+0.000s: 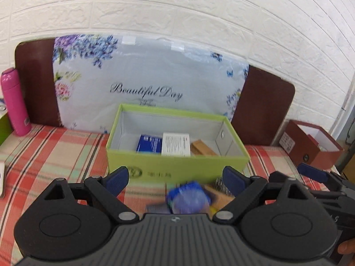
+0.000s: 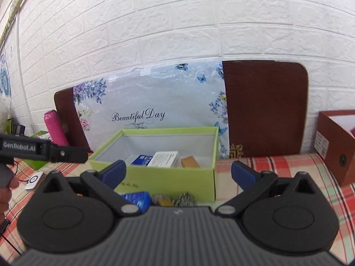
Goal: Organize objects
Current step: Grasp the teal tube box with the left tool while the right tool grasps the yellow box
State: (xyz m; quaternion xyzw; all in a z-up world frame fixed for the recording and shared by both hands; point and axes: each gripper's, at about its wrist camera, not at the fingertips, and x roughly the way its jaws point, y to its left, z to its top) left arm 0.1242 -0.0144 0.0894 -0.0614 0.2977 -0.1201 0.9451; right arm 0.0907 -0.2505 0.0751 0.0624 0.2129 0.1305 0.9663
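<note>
A lime-green open box [image 1: 177,166] [image 2: 168,177] stands on the plaid cloth. Inside lie a blue packet [image 1: 148,144] [image 2: 141,160], a white carton [image 1: 176,144] [image 2: 164,158] and a tan block [image 1: 203,148] [image 2: 189,161]. In front of the box sit a blue wrapped item [image 1: 188,197] [image 2: 137,198], a yellow-brown piece [image 2: 164,200] and a steel scourer [image 2: 185,199]. My left gripper [image 1: 176,177] is open with nothing between its fingers, short of the box. My right gripper [image 2: 178,170] is open too and holds nothing. The right gripper's blue fingers [image 1: 312,173] show at the right edge of the left wrist view.
A floral "Beautiful Day" pillow [image 1: 150,82] leans on a brown headboard [image 1: 264,108] against the white brick wall. A pink flask [image 1: 14,102] [image 2: 55,127] stands at the left. A red-brown open box [image 1: 310,146] [image 2: 335,146] sits at the right. A small white device [image 2: 34,180] lies at the left.
</note>
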